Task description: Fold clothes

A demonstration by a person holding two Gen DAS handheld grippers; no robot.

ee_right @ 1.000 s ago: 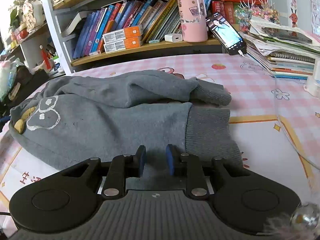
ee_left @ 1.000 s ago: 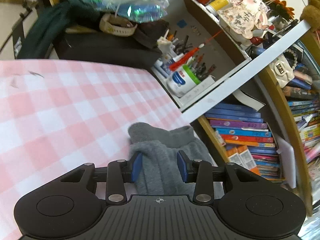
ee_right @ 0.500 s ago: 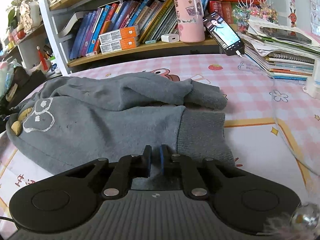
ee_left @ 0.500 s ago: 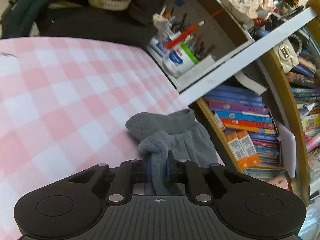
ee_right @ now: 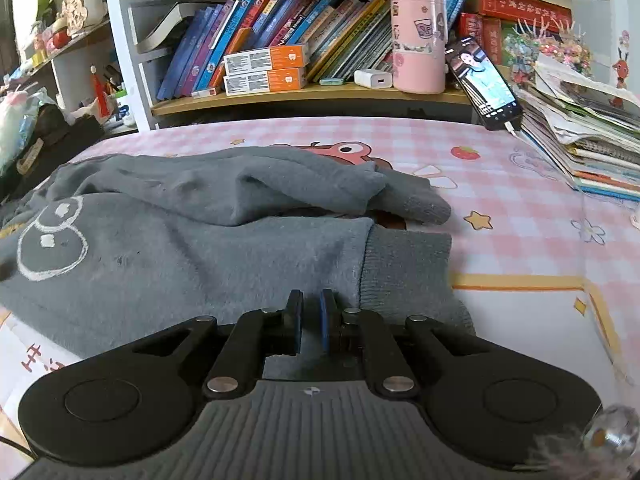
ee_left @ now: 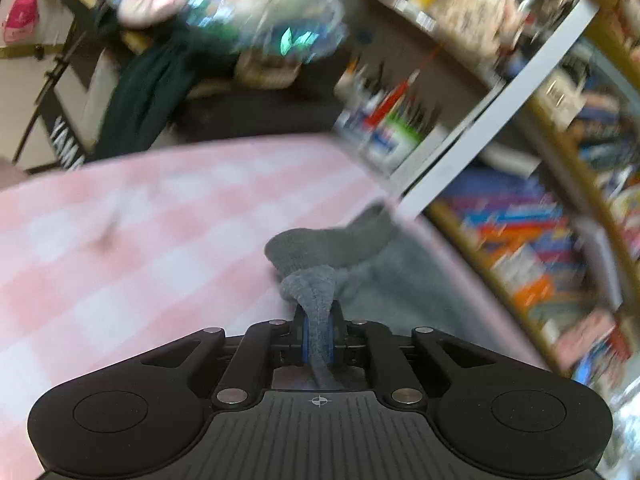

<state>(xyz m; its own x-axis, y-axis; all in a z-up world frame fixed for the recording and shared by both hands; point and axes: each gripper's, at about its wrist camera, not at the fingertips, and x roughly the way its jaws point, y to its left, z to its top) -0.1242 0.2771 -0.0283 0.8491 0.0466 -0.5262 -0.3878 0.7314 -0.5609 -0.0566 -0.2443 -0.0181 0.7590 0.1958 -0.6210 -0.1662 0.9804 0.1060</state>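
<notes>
Grey sweater (ee_right: 168, 248) cuff is pinched in left gripper (ee_left: 318, 334), jaws easing open. Right gripper (ee_right: 310, 322) is clamped on sweater hem.

Garment on bench, shelving behind

The sweatshirt (ee_right: 192, 248) lies on the bench (ee_right: 520, 320), cuffs toward the right. Behind it, a shelf (ee_right: 320, 94) carries books (ee_right: 256, 32), a cup (ee_right: 418, 42) and a leaning phone (ee_right: 482, 80). A paper stack (ee_right: 592, 128) sits at the bench's far right.

Grey sweater (ee_right: 192, 248) fleecy matt knit, cuffs ribbed; checked tablecloth (ee_right: 520, 240) smooth.
</notes>
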